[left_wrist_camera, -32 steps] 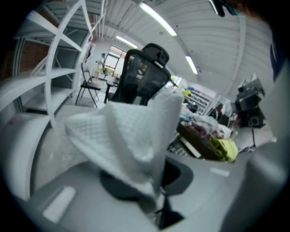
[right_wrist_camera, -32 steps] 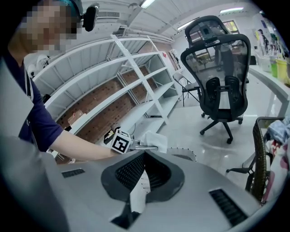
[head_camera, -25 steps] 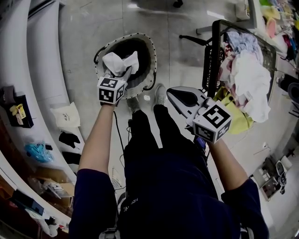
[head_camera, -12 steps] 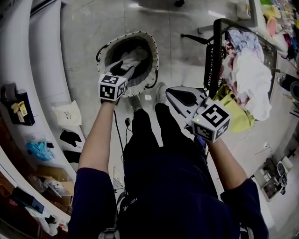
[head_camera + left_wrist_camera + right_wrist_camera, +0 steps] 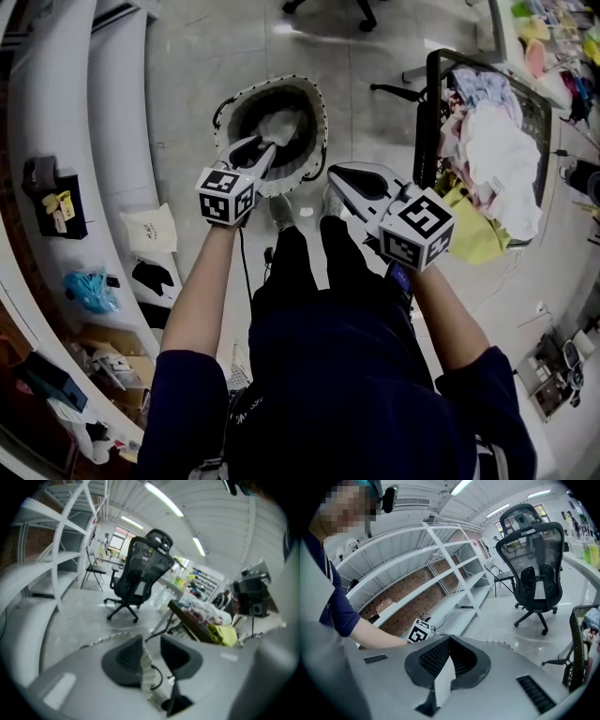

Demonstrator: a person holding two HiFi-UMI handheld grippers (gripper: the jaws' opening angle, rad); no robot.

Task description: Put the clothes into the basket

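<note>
The round basket (image 5: 322,117), white-rimmed and dark inside, stands on the floor ahead of my feet, with a white garment (image 5: 279,127) lying in it. My left gripper (image 5: 261,147) hovers over the basket's near rim, its jaws apart and closing with nothing between them. In the left gripper view the gap between the jaws (image 5: 151,656) shows only the basket's pleated rim (image 5: 146,670) below. My right gripper (image 5: 337,176) hangs to the right of the basket, shut and empty, its jaw tips (image 5: 449,640) meeting. A pile of clothes (image 5: 492,141) lies on the black-framed cart (image 5: 429,112) at the right.
A yellow garment (image 5: 473,230) hangs off the cart's near side. A black office chair (image 5: 534,573) stands on the floor beyond the basket. White shelving (image 5: 426,573) runs along the left. Bags and small items (image 5: 89,286) lie on the floor at the left.
The left gripper held the white garment over the basket, then let it go; the garment now lies inside. Both grippers have risen, the left one more.
</note>
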